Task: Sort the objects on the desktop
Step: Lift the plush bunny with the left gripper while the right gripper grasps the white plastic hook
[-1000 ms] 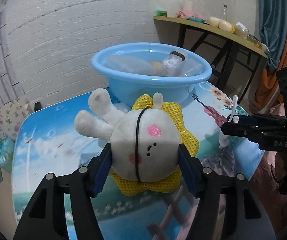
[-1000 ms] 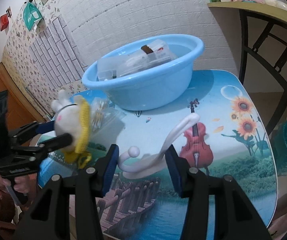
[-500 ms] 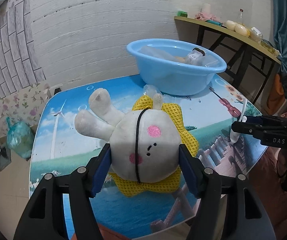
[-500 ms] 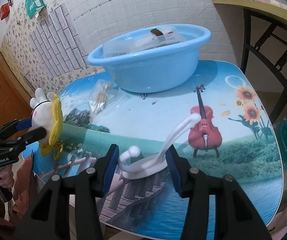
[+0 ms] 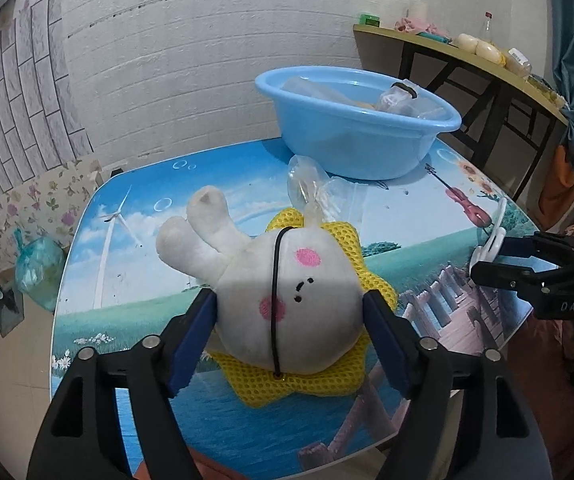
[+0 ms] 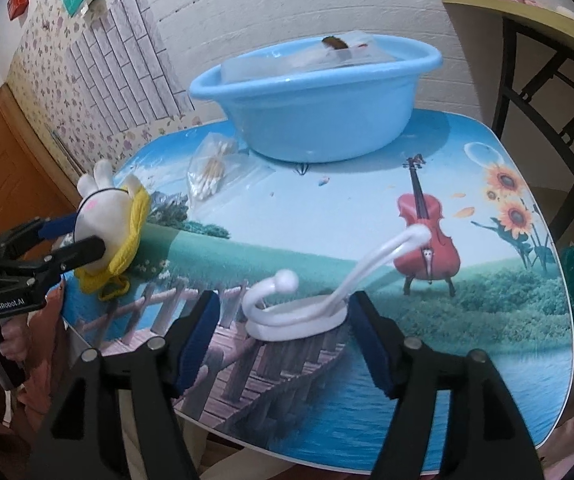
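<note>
My left gripper (image 5: pixel 290 312) is shut on a white plush bunny (image 5: pixel 283 296) with a yellow mesh collar, held over the table's near left edge; it also shows in the right wrist view (image 6: pixel 105 220). My right gripper (image 6: pixel 283 312) holds a white plastic hook (image 6: pixel 307 304), its blue pads against the hook's base, just above the table's front edge. In the left wrist view the hook (image 5: pixel 491 240) sits in the right gripper (image 5: pixel 499 258) at the far right. A blue basin (image 5: pixel 355 128) with clear plastic items stands at the back of the table; it also shows in the right wrist view (image 6: pixel 319 96).
A clear bag of cotton swabs (image 6: pixel 213 168) lies in front of the basin, also in the left wrist view (image 5: pixel 315 192). The picture-printed table (image 6: pixel 367 220) ends close below both grippers. A wooden side table (image 5: pixel 467 64) stands at the right. A teal bag (image 5: pixel 37 264) lies on the floor at the left.
Both grippers have drawn back from the basin toward the table's front edge, each keeping its object. The basin looks farther away in both views.
</note>
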A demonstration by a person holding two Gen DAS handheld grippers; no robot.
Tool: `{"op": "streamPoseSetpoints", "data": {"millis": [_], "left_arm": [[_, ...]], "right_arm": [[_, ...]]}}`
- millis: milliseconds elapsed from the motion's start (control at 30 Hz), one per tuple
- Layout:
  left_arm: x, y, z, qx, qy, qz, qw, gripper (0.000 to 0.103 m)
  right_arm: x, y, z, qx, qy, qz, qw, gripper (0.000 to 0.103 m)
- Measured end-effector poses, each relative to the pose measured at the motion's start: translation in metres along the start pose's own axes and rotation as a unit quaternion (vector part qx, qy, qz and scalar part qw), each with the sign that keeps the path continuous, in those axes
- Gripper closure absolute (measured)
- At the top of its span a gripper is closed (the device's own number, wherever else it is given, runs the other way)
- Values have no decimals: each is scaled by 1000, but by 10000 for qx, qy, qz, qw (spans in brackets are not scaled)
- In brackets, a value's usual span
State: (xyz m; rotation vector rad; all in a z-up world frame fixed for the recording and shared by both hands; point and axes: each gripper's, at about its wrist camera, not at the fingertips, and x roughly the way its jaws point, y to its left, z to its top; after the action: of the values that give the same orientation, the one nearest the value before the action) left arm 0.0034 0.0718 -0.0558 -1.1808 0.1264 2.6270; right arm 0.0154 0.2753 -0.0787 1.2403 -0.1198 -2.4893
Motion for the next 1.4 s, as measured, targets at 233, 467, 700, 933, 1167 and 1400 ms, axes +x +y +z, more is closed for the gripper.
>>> {"op": "streamPoseSetpoints", "data": {"millis": [233, 467, 700, 933, 1167, 1400], "left_arm": [[10, -2, -3, 41, 94, 141, 9998, 18], [26, 0, -4, -67, 238, 104, 9996, 11], [17, 1, 0, -125, 69, -53, 9999, 22], [-2, -3, 18, -64, -120, -83, 9999, 22], [-2, -3, 35, -95, -280, -81, 9995, 22], [8, 3, 27, -142, -115, -78, 9998, 22]], "right_arm": [[2, 2, -1, -46, -3, -70, 10000, 36], [7, 8, -1, -204, -70, -237, 9995, 36], [0, 1, 2, -61, -224, -99, 9997, 53], [-19, -1, 15, 56, -588, 25, 9982, 62], [-14, 2, 23, -109, -442, 90, 9989, 59], [-4, 8, 15, -519, -224, -120, 9983, 36]]}}
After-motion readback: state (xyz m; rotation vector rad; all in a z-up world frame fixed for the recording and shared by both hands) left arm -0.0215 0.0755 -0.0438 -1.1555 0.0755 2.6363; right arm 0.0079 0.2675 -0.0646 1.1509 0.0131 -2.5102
